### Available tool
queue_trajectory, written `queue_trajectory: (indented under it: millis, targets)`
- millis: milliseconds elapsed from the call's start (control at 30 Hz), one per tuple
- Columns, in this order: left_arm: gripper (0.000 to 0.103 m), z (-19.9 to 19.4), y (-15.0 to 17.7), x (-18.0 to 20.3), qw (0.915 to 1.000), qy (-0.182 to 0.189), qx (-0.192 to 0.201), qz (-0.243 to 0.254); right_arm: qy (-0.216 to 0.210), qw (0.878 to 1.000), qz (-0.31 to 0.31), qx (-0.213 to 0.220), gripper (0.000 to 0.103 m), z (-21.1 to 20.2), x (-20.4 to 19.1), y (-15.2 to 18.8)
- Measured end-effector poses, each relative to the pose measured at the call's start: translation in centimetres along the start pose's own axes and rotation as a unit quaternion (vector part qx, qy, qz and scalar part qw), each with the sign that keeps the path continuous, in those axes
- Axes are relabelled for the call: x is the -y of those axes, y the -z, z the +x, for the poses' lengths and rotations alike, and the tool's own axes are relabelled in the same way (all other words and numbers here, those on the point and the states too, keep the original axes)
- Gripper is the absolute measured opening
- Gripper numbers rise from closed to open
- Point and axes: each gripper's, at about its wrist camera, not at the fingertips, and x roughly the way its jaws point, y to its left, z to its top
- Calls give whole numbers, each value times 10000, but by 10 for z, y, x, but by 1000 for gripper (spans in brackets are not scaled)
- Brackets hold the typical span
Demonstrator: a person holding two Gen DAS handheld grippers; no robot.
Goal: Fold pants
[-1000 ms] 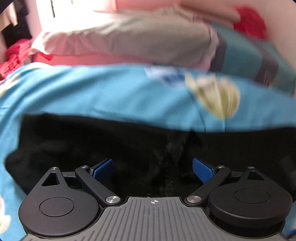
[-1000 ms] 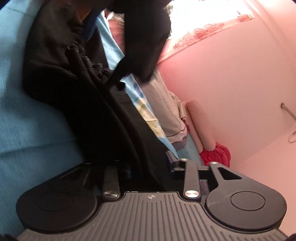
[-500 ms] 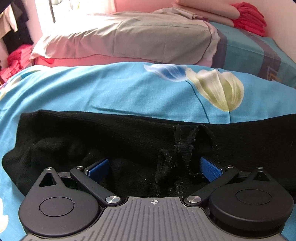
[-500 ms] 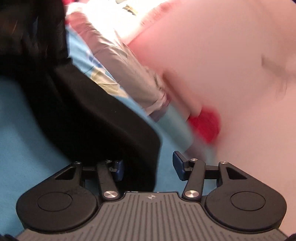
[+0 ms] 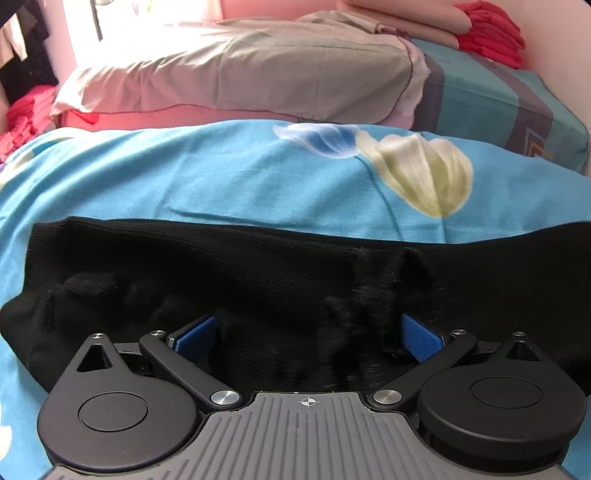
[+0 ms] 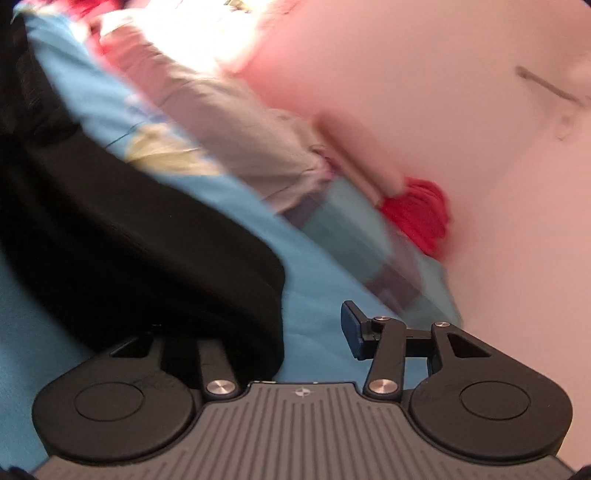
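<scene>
Nearest in my left wrist view: left tool has its blue pads spread wide, black pants bunched between them, pads not pressing on the fabric. I'd call it empty, just sitting low over the cloth.

Right wrist view is blurred. Right tool sits mid-width with its jaws closing. Its right pad stands clear over bare sheet; the left finger is hidden under a rounded folded end of the pants, so fabric lies partly in the gap but I see no pinch.

Key relation: the pants lie as a long black band running left-right across my left view, flat on the blue bed sheet, long axis crosswise to the left tool's pointing line. Left tool is dead over the band's middle, right tool at one end, with the cloth to its left. Judging from that, next fold probably carries an end along that long axis, and the right tool is better placed for it.

Further back: grey pillow, folded red clothes, pink wall.
</scene>
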Motion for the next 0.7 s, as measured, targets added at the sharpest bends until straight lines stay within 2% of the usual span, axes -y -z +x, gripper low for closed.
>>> queue_trajectory:
  millis: [33, 100, 167, 233, 267, 300, 367, 433, 467, 567, 633, 700]
  targets:
    - [103, -3, 0, 7, 10000, -36, -23, 37, 27, 9999, -44, 93, 52, -14, 7, 0]
    - [103, -9, 0, 25, 9997, 154, -52, 190, 48, 9998, 32, 203, 52, -35, 18, 3]
    - [103, -11, 2, 42, 9990, 282, -34, 346, 300, 9994, 127, 148, 52, -48, 32, 13]
    - [103, -7, 6, 57, 9978, 370, -61, 547, 468, 9979, 312, -331, 57, -40, 41, 38]
    - [103, -5, 8, 62, 9974, 355, -23, 628, 292, 9965, 273, -735, 60, -26, 44, 46]
    - [103, -6, 10, 64, 9972, 306, 65, 680, 16, 9953, 120, -964, 58, -20, 38, 56]
    - [103, -5, 10, 63, 9970, 326, 76, 698, 185, 9973, -481, -515, 60, -31, 24, 61]
    - [103, -3, 9, 57, 9972, 426, 13, 615, 227, 9954, -877, -318, 67, -44, 19, 59]
    - [103, -2, 7, 55, 9972, 463, -35, 581, 114, 9962, -832, -237, 67, -52, 23, 57]
    - [103, -2, 2, 55, 9966, 528, -163, 616, -678, 9966, -465, 22, 70, -78, 43, 52]
    - [103, -5, -2, 55, 9958, 606, -225, 651, -1168, 9928, -182, 216, 74, -97, 57, 49]
    - [103, -8, -4, 54, 9954, 649, -219, 672, -1525, 9868, 403, 363, 75, -110, 75, 42]
